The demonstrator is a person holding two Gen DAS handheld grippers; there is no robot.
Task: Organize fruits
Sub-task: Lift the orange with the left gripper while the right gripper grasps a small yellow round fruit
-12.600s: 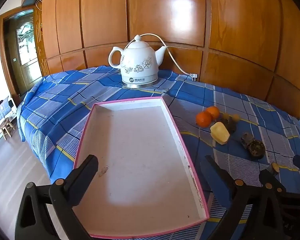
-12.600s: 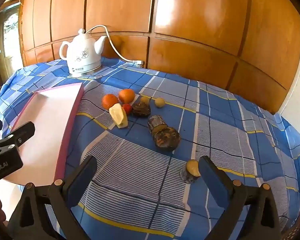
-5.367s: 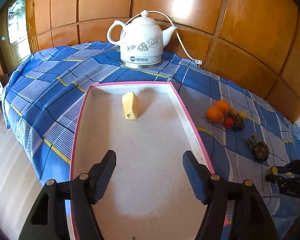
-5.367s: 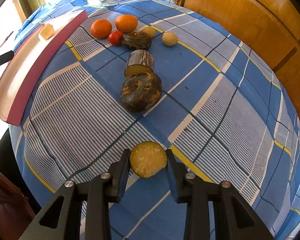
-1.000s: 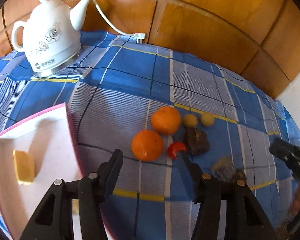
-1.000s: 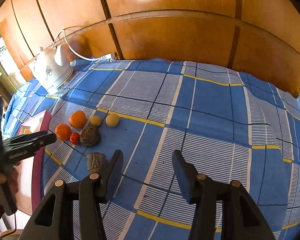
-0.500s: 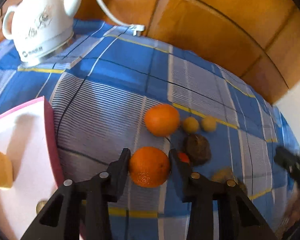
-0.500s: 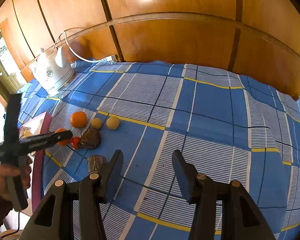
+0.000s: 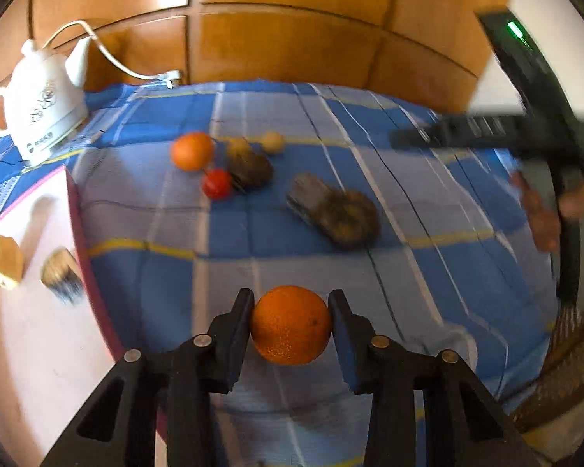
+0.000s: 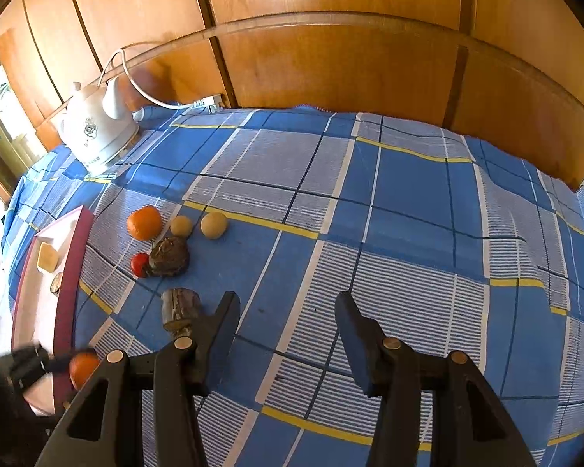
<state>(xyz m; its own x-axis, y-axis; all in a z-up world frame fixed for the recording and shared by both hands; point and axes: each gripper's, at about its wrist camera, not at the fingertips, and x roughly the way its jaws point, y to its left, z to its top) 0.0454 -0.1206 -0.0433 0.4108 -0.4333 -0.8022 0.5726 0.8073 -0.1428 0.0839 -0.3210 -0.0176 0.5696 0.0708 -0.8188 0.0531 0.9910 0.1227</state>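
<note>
My left gripper (image 9: pixel 291 323) is shut on an orange (image 9: pixel 291 325), both pads pressed on its sides, above the blue checked cloth beside the pink-rimmed white tray (image 9: pixel 78 214). In the tray lie a yellow piece (image 9: pixel 8 262) and a dark cut piece (image 9: pixel 60 272). On the cloth remain a second orange (image 9: pixel 192 151), a red tomato (image 9: pixel 216 183), a brown lump (image 9: pixel 251 167), two pale balls (image 9: pixel 272 142) and dark cut pieces (image 9: pixel 333 210). My right gripper (image 10: pixel 288 311) hangs open over bare cloth with nothing between its fingers. The right wrist view shows the held orange (image 10: pixel 82 367) at the lower left, blurred.
A white kettle (image 9: pixel 39 105) with its cord stands at the back left against the wooden wall panels. The right hand and its gripper body fill the right side of the left wrist view. The cloth falls away at the table's front edge.
The left gripper has carried the orange away from the other fruit, toward the near end of the tray. The right gripper has stayed where it was, open.
</note>
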